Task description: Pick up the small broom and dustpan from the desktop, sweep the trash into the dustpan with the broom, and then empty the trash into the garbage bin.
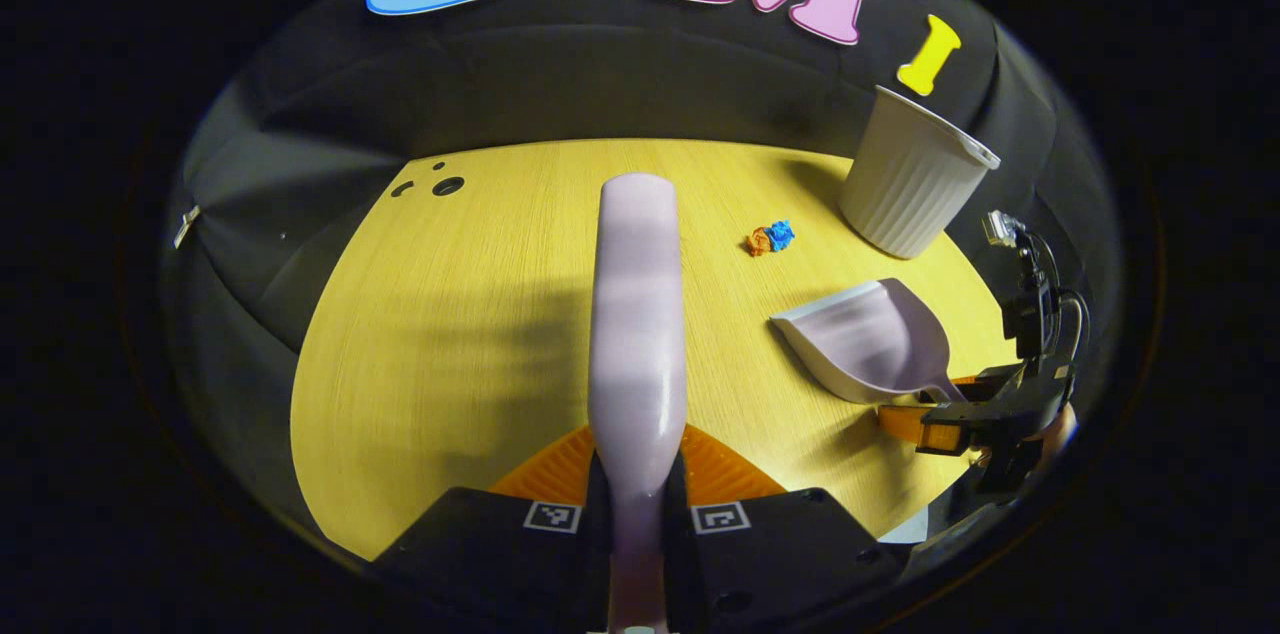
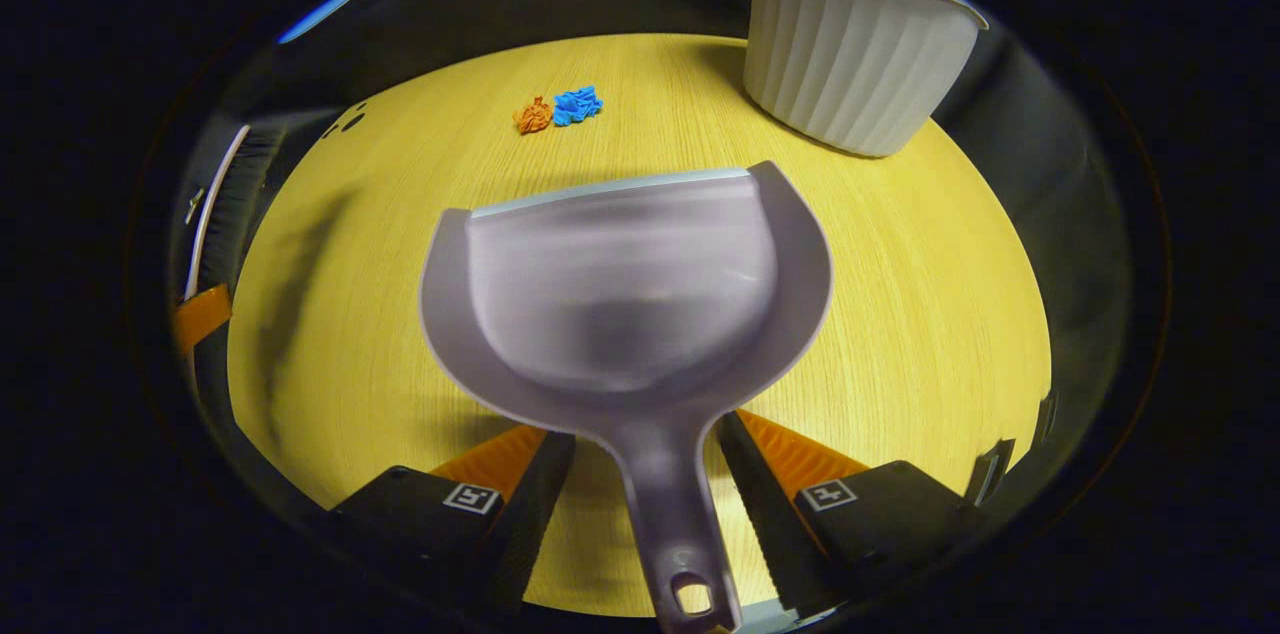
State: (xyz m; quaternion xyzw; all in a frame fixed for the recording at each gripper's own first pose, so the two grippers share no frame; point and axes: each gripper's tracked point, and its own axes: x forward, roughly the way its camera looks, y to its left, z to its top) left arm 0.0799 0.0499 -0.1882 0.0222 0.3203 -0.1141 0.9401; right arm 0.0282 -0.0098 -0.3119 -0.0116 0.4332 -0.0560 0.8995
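A lilac small broom runs forward from my left gripper, which is shut on its handle, and it hangs over the yellow desktop. The lilac dustpan rests on the desktop with its mouth toward the trash. Its handle lies between the fingers of my right gripper, which is open with a gap on each side. The left gripper view has the dustpan at right with the right gripper at its handle. The trash, an orange and a blue crumpled scrap, lies beyond the pan.
A white ribbed garbage bin stands upright at the far right of the desktop, close behind the dustpan. Small round holes sit at the far left corner. The broom's bristles show at the left edge of the right gripper view.
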